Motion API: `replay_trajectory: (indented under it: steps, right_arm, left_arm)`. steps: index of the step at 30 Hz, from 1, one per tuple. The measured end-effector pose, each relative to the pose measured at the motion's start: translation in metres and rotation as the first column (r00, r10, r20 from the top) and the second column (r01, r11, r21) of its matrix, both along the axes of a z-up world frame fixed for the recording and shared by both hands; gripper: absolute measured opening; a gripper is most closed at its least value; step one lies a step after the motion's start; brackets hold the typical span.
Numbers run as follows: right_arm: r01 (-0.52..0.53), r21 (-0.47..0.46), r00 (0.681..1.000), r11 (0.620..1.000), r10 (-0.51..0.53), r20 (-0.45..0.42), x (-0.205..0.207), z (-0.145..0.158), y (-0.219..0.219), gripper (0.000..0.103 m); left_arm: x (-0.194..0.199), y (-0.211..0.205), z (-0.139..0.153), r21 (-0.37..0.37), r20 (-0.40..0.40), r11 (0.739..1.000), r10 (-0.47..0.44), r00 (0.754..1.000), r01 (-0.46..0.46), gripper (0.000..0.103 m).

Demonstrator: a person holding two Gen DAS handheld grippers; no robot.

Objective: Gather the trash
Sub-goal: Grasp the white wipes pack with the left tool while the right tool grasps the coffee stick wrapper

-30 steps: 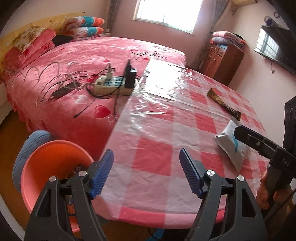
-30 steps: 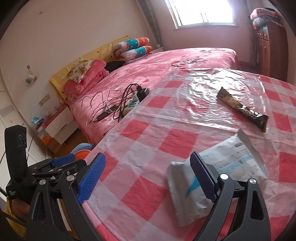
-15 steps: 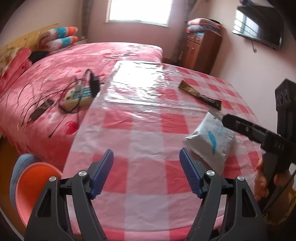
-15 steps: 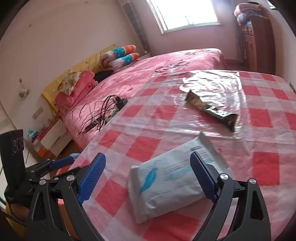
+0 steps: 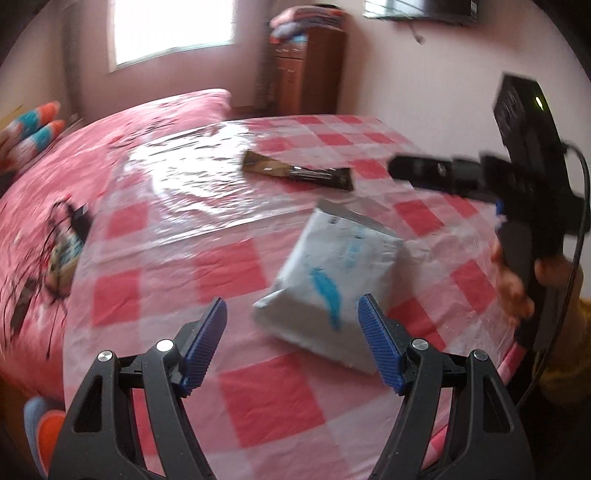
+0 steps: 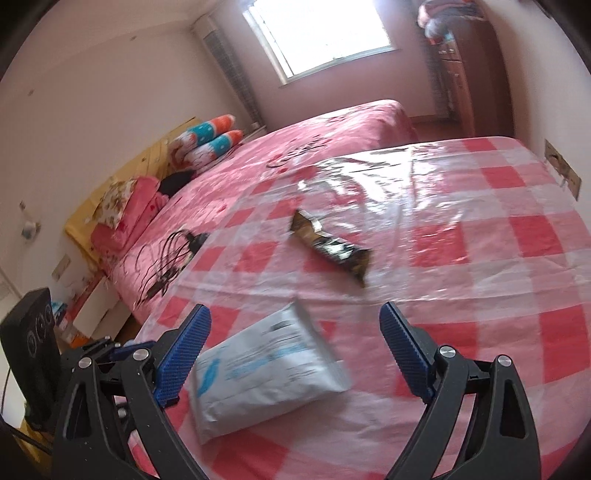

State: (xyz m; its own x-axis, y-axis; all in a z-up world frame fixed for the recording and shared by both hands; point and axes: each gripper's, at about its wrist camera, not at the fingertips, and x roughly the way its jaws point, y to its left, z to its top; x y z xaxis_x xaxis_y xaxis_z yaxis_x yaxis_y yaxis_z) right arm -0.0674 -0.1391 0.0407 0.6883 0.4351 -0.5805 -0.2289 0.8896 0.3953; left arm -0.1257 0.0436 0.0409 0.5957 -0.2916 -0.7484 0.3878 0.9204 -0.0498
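Hovering over the worktop, the left gripper has its blue fingers spread apart with nothing pressed between them; the near corner of a white mailer bag shows in the gap, lying flat on the checked plastic cloth, not gripped. The right gripper is likewise spread wide, its fingers touching nothing, and the same white mailer bag lies just below and between them, toward its seven o'clock. At about twelve o'clock from the bag, well apart from it, a dark snack wrapper rests on the cloth, also visible from the left wrist camera. The person's hand holds the right gripper's black handle at three o'clock in the left view. Beyond the worktop at ten o'clock stands a bed with a pink cover; a power strip with tangled cables lies on it near the worktop's edge. A window glows at twelve o'clock.
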Motion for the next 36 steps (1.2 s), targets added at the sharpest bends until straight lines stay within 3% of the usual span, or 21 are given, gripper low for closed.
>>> replay_trajectory:
  steps: [6,11,17,32,36]
  right_arm:
    - [0.049,0.02,0.998,0.999,-0.048,-0.027,0.012,-0.005,-0.027,0.091]
    - [0.043,0.007,0.998,0.999,-0.043,-0.04,0.023,-0.006,-0.03,0.091]
    - [0.012,-0.029,0.996,0.999,-0.014,-0.087,0.04,-0.011,-0.016,0.091]
    - [-0.062,-0.227,0.992,0.972,0.035,-0.119,0.102,-0.035,0.032,0.091]
    - [-0.064,-0.216,0.991,0.974,0.038,-0.125,0.11,-0.04,0.034,0.084]
  left_arm:
    - [0.018,-0.023,-0.012,0.054,-0.045,0.994,-0.089,0.995,0.091,0.074]
    - [0.027,-0.028,-0.017,0.022,-0.065,0.992,-0.125,0.99,0.126,0.075]
    - [0.033,-0.037,-0.023,0.021,-0.071,0.986,-0.162,0.984,0.164,0.088]
    - [0.057,-0.044,-0.031,-0.018,-0.067,0.992,-0.128,0.99,0.127,0.089]
    - [0.061,-0.037,-0.03,-0.042,-0.064,0.995,-0.094,0.993,0.092,0.08]
